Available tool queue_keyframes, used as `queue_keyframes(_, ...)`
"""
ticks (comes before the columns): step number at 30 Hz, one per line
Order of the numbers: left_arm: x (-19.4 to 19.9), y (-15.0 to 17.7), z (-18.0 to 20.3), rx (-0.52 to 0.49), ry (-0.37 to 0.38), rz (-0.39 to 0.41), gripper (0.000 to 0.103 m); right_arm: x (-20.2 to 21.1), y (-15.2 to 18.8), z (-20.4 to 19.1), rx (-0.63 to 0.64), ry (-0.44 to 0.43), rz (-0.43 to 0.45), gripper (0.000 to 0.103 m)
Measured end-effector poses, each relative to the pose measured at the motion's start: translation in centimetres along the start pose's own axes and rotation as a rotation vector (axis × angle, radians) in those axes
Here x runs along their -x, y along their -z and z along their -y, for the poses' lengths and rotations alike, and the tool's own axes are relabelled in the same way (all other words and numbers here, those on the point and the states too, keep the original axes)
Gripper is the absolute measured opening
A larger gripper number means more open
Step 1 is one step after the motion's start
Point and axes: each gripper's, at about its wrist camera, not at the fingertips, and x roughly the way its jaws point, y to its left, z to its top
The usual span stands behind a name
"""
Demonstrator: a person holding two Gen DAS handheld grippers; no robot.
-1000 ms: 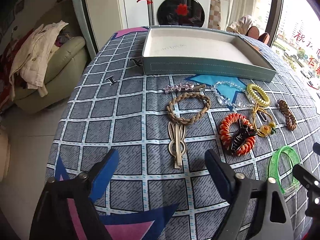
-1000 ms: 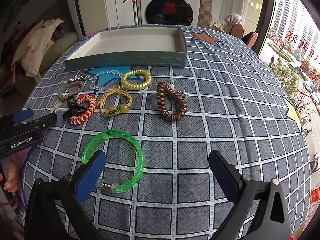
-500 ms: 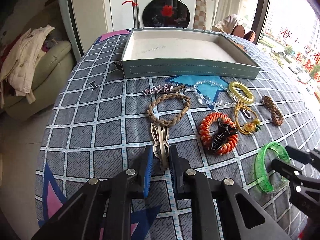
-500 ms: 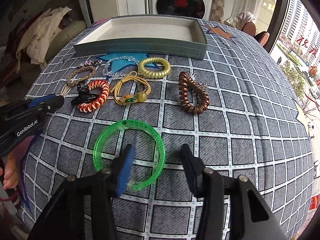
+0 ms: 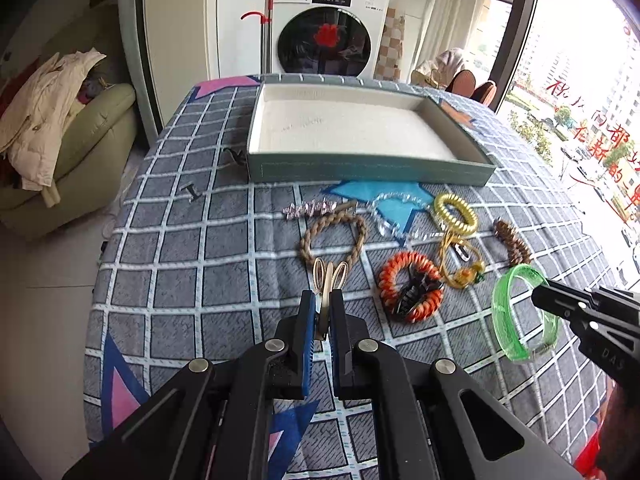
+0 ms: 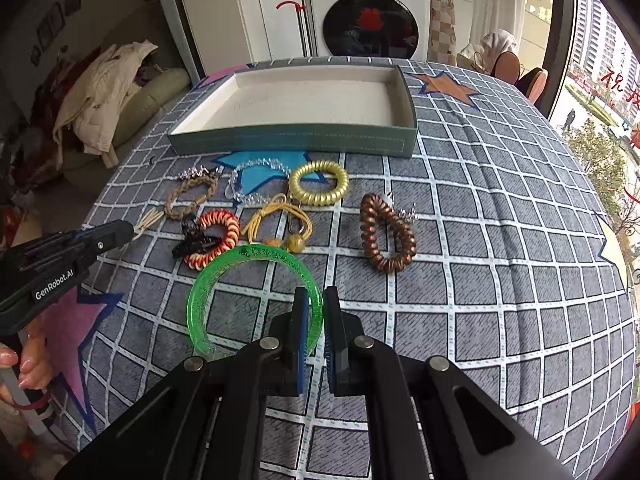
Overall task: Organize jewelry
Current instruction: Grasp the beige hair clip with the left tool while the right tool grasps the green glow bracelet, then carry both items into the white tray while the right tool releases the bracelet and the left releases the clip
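left gripper (image 5: 324, 316) closing on beige rabbit-ear hair clip (image 5: 329, 280), clip between pads; right gripper (image 6: 316, 320) clamped on green bangle (image 6: 256, 276); both just above table (image 6: 500, 208), near tray (image 6: 292, 136) front wall

Translucent glossy green plastic bangle (image 6: 256, 264), matt grey woven tablecloth (image 6: 500, 240), glossy coiled gold plastic hair tie (image 6: 319, 183), tray (image 5: 360, 168) with matt cream lining, braided tan cord (image 5: 334, 234).

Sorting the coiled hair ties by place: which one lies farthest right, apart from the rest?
The brown coiled hair tie; the gold and orange-and-white ones sit clustered further left.
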Motion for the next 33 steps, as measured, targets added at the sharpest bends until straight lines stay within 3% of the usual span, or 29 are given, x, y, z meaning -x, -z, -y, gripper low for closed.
queue_keyframes(10, 0.6, -7.4, 0.2, -0.018, 0.021, 0.088, 0.027, -0.1, -8.4, 1.6, -0.026, -0.041, 0.061, 0.008)
queue_keyframes(21, -6.1, -16.3, 0.2, -0.013, -0.025, 0.097, 0.027, -6.1, -17.9, 3.8, -0.100, -0.024, 0.029, 0.008)
queue_keyframes(27, -11.2, -18.6, -0.2, -0.016, -0.067, 0.058, 0.027, -10.7, -20.6, 5.6, -0.149, 0.014, -0.006, 0.008)
queue_keyframes(33, -15.7, -18.9, 0.2, -0.035, -0.094, 0.000, 0.027, -14.9, -21.5, 5.8, -0.148, 0.055, -0.040, 0.008)
